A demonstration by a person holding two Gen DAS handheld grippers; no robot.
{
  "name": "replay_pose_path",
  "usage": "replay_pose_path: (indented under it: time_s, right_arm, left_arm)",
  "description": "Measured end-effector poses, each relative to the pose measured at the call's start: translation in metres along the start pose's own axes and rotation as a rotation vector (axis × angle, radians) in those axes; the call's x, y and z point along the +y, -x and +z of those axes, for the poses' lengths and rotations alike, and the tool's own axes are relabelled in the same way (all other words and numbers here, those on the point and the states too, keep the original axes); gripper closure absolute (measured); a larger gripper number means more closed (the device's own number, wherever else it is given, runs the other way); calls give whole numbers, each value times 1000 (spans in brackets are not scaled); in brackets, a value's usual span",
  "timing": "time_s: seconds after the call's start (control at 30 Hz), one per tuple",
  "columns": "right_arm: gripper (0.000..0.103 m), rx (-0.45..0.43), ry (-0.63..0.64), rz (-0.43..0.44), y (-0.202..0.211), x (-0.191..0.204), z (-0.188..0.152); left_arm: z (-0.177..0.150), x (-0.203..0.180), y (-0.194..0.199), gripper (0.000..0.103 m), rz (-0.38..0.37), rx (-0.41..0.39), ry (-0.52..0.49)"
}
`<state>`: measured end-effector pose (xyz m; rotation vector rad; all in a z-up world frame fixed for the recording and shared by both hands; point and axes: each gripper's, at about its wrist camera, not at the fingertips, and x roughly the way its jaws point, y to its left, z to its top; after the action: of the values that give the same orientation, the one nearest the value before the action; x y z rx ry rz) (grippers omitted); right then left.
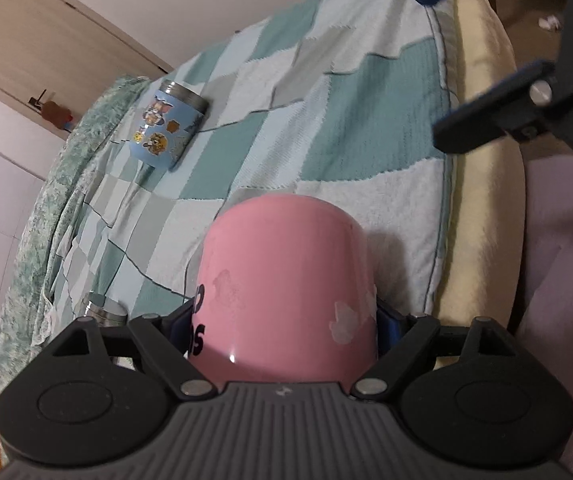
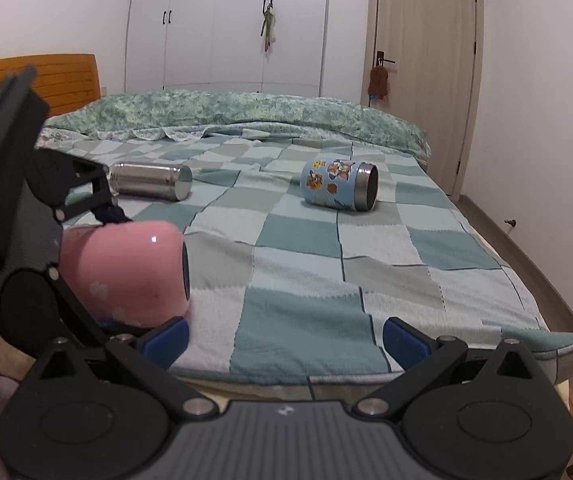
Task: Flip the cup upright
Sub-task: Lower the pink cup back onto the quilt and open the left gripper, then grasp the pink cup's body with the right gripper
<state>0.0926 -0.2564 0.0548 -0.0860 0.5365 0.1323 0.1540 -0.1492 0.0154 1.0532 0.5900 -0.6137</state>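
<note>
1. On the checkered blanket (image 2: 298, 240), near its front edge, the pink cup (image 1: 286, 276) is clamped between the blue pads of the left gripper (image 1: 286, 320), so that one's squeezed tight on the cup body.
2. From the right wrist view the pink cup (image 2: 126, 272) is lying sideways, mouth pointing toward the middle of the blanket, and its lower side looks like it's touching or just above the fabric, can't quite tell which.
3. Right gripper (image 2: 284, 338) hangs just beside the pink cup, over the blanket's front edge, fingers spread wide with nothing between them.
4. Farther back on the blanket from the pink cup there's a blue sticker-covered cup (image 2: 338, 186) on its side, metal rim facing right in the right wrist view. It also shows up in the left view (image 1: 168, 126).
5. Steel bottle (image 2: 150, 180) lies on its side too, behind the pink cup, well apart from the blue one.
6. Past the blanket, a green patterned quilt (image 2: 246, 112) is bunched along the far side, with a white wardrobe (image 2: 226, 24) and a wooden door (image 2: 422, 60) behind it.
</note>
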Motion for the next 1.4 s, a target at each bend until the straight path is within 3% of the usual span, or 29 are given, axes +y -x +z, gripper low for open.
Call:
replay_pose_path:
  time_s: [0.03, 0.07, 0.1, 0.2, 0.4, 0.57, 0.77, 1.07, 1.4]
  right_arm:
    - [0, 2, 2, -1, 0, 0, 0]
    - [0, 3, 3, -1, 0, 1, 0]
    - [0, 4, 5, -1, -1, 1, 0]
    - [0, 2, 12, 6, -2, 4, 1]
    - [0, -14, 92, 44, 5, 13, 5]
    - [0, -21, 300, 92, 5, 35, 19]
    - [0, 4, 625, 173, -9, 78, 36]
    - [0, 42, 1001, 238, -40, 135, 45]
    - [1, 123, 1169, 347, -74, 160, 41]
  left_arm:
    - [-1, 2, 0, 14, -3, -3, 16]
    - [-1, 3, 1, 3, 13, -6, 24]
    - [-1, 3, 3, 0, 34, -15, 29]
    - [-6, 10, 15, 0, 7, -32, 87]
    - [-40, 23, 57, 0, -15, -116, 344]
    - [-82, 27, 82, 0, 17, -131, 644]
    - [-128, 23, 103, 0, 97, -109, 827]
    - [-158, 22, 111, 0, 175, -125, 911]
    - [-162, 26, 101, 0, 179, -151, 910]
